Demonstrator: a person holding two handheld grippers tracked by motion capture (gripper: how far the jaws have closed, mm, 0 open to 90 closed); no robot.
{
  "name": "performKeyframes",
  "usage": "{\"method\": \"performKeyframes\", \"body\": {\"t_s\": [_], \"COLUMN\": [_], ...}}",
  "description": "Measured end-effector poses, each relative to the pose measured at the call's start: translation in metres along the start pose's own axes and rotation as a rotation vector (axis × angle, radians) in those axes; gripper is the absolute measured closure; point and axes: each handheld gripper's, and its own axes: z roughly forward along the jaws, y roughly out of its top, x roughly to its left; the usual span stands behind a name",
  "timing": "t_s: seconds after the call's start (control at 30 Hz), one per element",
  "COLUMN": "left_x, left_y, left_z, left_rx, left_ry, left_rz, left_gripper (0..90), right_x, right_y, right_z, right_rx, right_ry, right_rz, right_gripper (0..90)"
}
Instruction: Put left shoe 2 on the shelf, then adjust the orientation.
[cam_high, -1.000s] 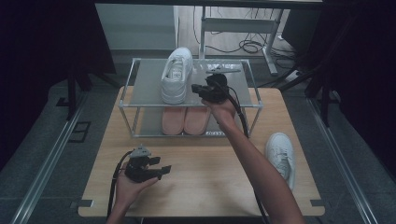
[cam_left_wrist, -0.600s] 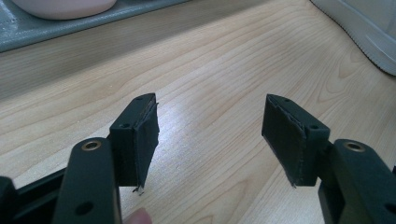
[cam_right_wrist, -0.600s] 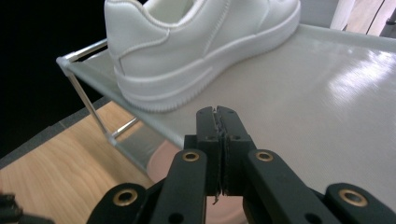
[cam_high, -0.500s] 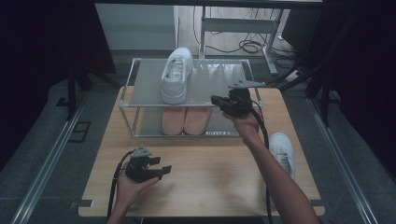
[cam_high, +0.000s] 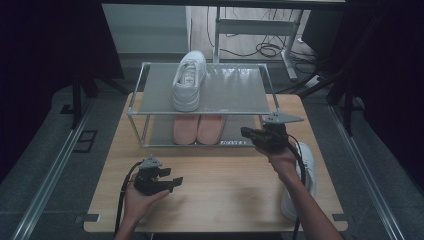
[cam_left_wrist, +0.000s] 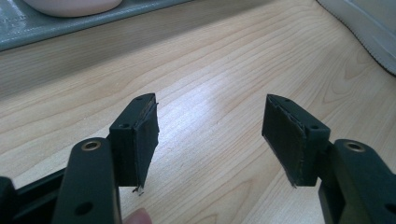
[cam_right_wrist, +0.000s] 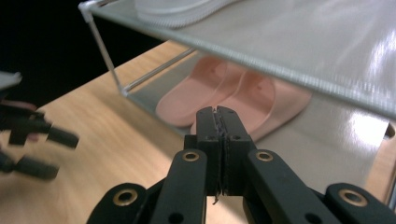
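Right gripper (cam_high: 250, 134) has come off the rack's top shelf (cam_high: 235, 95) down to the rack's front right corner, jaws pressed together, empty. Left gripper (cam_high: 170, 182) rests on bare tabletop (cam_high: 220, 200), jaws wide, nothing between. One white sneaker (cam_high: 189, 80) sits on the shelf; the other sneaker (cam_high: 300, 180) lies at the table's right edge, beside the right forearm. Pink slippers (cam_high: 198, 129) occupy the lower shelf.

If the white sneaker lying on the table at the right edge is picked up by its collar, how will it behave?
The white sneaker will probably keep its shape, since its sole looks thick and moulded. It seems light for its bulk. Gripped at the collar, the toe would likely dip. It lies close to the table edge, so a push might send it off.
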Motion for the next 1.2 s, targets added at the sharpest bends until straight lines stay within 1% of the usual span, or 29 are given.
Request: {"method": "performKeyframes", "body": {"t_s": [0.07, 0.23, 0.27, 0.33, 0.43, 0.5, 0.7, 0.83, 0.9, 0.97, 1.0, 1.07, 1.2], "left_x": [0.000, 0.000, 0.000, 0.000, 0.000, 0.000, 0.001, 0.002, 0.002, 0.001, 0.001, 0.001, 0.000], "left_y": [0.000, 0.000, 0.000, 0.000, 0.000, 0.001, 0.000, 0.000, 0.000, 0.001, 0.001, 0.001, 0.000], "left_z": [0.001, 0.000, 0.000, 0.000, -0.002, -0.003, -0.006, -0.006, -0.005, -0.005, -0.005, -0.004, -0.005], "left_rx": [0.000, 0.001, 0.000, -0.002, -0.017, -0.024, -0.030, -0.028, -0.026, -0.025, -0.024, -0.023, -0.025], "left_ry": [-0.001, 0.001, 0.004, 0.006, 0.010, 0.011, 0.014, 0.015, 0.013, 0.013, 0.013, 0.011, 0.010], "left_rz": [0.001, 0.002, -0.002, -0.003, -0.002, -0.002, -0.004, -0.006, -0.005, -0.004, -0.002, 0.000, 0.000], "left_gripper": [36.9, 36.9, 36.9, 36.9, 37.1, 37.2, 37.1, 37.1, 37.1, 37.1, 37.1, 37.1, 37.1], "right_x": [0.002, 0.008, 0.009, 0.010, 0.011, 0.012, 0.014, 0.017, 0.018, 0.018, 0.018, 0.020, 0.025], "right_y": [-0.010, -0.034, -0.038, -0.046, -0.057, -0.063, -0.076, -0.086, -0.090, -0.094, -0.097, -0.103, -0.114], "right_z": [-0.006, -0.018, -0.021, -0.025, -0.030, -0.033, -0.042, -0.049, -0.051, -0.054, -0.056, -0.061, -0.072], "right_rx": [0.013, 0.060, 0.067, 0.072, 0.082, 0.079, 0.086, 0.072, 0.095, 0.098, 0.101, 0.114, 0.138], "right_ry": [-0.003, -0.034, -0.036, -0.032, -0.044, -0.040, -0.045, -0.044, -0.042, -0.052, -0.051, -0.058, -0.101], "right_rz": [-0.018, -0.073, -0.075, -0.068, -0.068, -0.059, -0.055, -0.040, -0.043, -0.038, -0.026, -0.022, -0.017], "right_gripper": [88.5, 88.5, 88.6, 88.5, 88.6, 88.7, 88.6, 88.6, 88.6, 88.7, 88.7, 88.7, 88.8]}}
